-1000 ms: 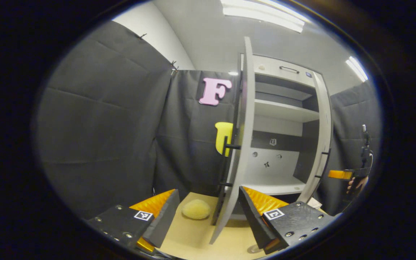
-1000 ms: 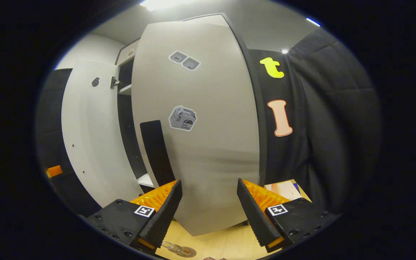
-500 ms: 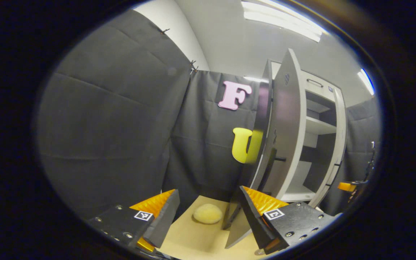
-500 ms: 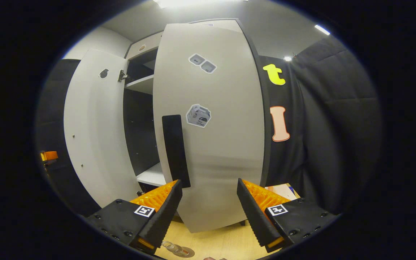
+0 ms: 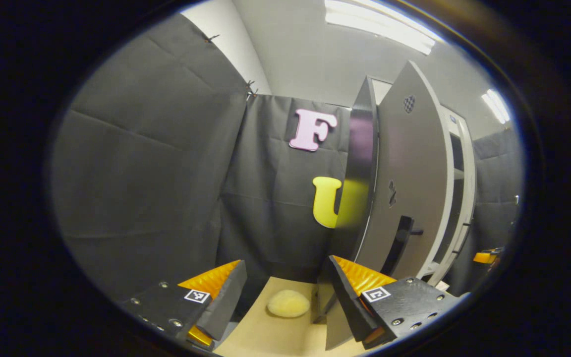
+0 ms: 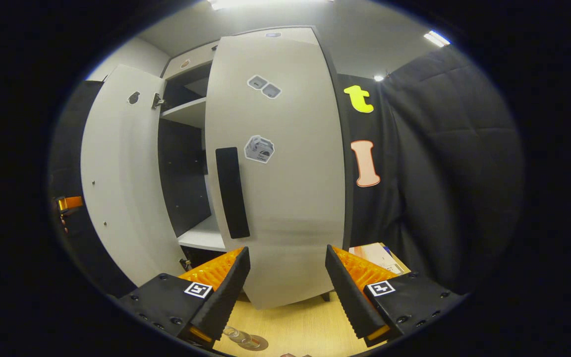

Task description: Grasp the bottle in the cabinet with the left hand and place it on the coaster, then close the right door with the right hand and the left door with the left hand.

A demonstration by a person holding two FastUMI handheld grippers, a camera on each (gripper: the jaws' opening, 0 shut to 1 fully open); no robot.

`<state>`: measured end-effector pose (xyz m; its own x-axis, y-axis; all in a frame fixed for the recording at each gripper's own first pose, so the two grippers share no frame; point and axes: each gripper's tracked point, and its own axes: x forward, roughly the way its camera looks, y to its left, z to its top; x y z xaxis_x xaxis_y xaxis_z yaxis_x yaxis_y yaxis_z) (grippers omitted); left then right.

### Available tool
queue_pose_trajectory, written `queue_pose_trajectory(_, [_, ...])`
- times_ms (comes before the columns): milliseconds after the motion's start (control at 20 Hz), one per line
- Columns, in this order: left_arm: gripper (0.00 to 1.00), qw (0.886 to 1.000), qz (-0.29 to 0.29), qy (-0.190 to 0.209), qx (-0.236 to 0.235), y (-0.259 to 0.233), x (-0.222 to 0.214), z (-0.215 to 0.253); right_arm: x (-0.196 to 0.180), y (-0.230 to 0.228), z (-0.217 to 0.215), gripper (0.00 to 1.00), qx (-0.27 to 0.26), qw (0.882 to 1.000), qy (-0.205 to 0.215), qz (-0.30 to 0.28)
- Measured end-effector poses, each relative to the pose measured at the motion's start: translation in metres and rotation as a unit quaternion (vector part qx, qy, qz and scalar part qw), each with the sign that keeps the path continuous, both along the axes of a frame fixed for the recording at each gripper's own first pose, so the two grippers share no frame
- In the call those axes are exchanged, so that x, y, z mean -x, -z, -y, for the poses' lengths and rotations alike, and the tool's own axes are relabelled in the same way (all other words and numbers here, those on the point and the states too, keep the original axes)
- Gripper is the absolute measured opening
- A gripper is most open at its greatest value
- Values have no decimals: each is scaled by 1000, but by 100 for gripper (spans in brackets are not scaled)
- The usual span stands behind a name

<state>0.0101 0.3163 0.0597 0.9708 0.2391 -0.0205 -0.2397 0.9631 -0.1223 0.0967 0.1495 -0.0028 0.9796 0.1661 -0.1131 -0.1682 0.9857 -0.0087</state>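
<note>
Two doors of the tall white cabinet stood at different angles. In the left gripper view, the left gripper (image 5: 283, 290) hung with its jaws wide apart and nothing between them, above the pale wooden worktop (image 5: 270, 337), where a round yellow sponge-like pad (image 5: 288, 303) lay between the fingers' lines. Just right of it, the white left door with a black bar handle (image 5: 409, 198) showed its outer face and covered most of the cabinet opening; a second before, it had stood edge-on with the shelves plainly visible, so it had swung a good way toward closing. Far right in that view, the other gripper appeared small at the edge.

In the right gripper view, the left door's inner face (image 6: 117, 183) stood at the left, then a dark gap with a white shelf (image 6: 186, 111). Next came the white right door with a black handle and stickers (image 6: 280, 188), facing the camera more squarely than before. The right gripper (image 6: 288, 285) was spread wide and empty, short of that door. Low at the bottom edge, the clear bottle (image 6: 238, 337) rested on the round coaster (image 6: 258, 343) on the worktop.
</note>
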Motion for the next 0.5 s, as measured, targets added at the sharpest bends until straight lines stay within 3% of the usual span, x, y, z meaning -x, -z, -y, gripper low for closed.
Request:
queue_pose_trajectory(200, [95,999,-3,41,-32,-3,-25,10,8,7,12,98,-9,999,33,-4])
queue_pose_trajectory(500, [95,994,-7,108,-35,2,-69,49,19,23,25,98,-26,997,68,-17])
